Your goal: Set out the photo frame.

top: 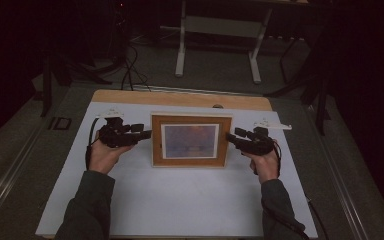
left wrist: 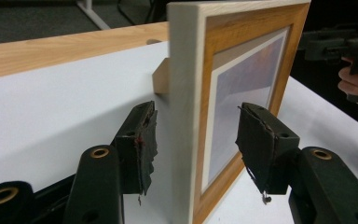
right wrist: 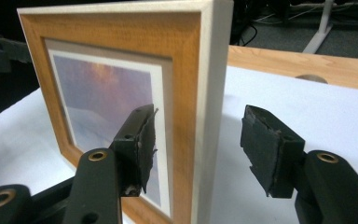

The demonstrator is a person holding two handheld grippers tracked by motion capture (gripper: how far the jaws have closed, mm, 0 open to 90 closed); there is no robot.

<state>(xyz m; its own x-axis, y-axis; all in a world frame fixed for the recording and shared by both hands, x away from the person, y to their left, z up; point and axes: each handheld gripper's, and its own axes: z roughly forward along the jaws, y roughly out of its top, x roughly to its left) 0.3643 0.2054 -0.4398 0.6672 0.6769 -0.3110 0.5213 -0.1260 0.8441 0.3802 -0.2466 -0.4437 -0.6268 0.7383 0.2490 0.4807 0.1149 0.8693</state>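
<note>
Your wooden picture frame (top: pixel 191 140) stands upright near the middle of the white table top (top: pixel 180 200), its picture facing you, with a small wooden prop (left wrist: pixel 161 77) behind it resting on the table. Your left gripper (top: pixel 147 134) sits at the frame's left edge, held level in your left hand (top: pixel 104 155). In the left gripper view its jaws straddle that pale side edge, one pad behind the frame and one in front of the picture, and there is a clear gap on both sides: the jaws are wide apart and grip nothing. Your right gripper (top: pixel 228 137) mirrors this at the frame's right edge, carried by your right hand (top: pixel 266 162). In the right gripper view one pad stands in front of the glass and the other well clear behind the frame, again with daylight on each side, so nothing is held there either. The frame stands on its own between the two grippers. A strip of bare wood (top: pixel 180 98) runs along the table's far edge, beyond the white surface.
</note>
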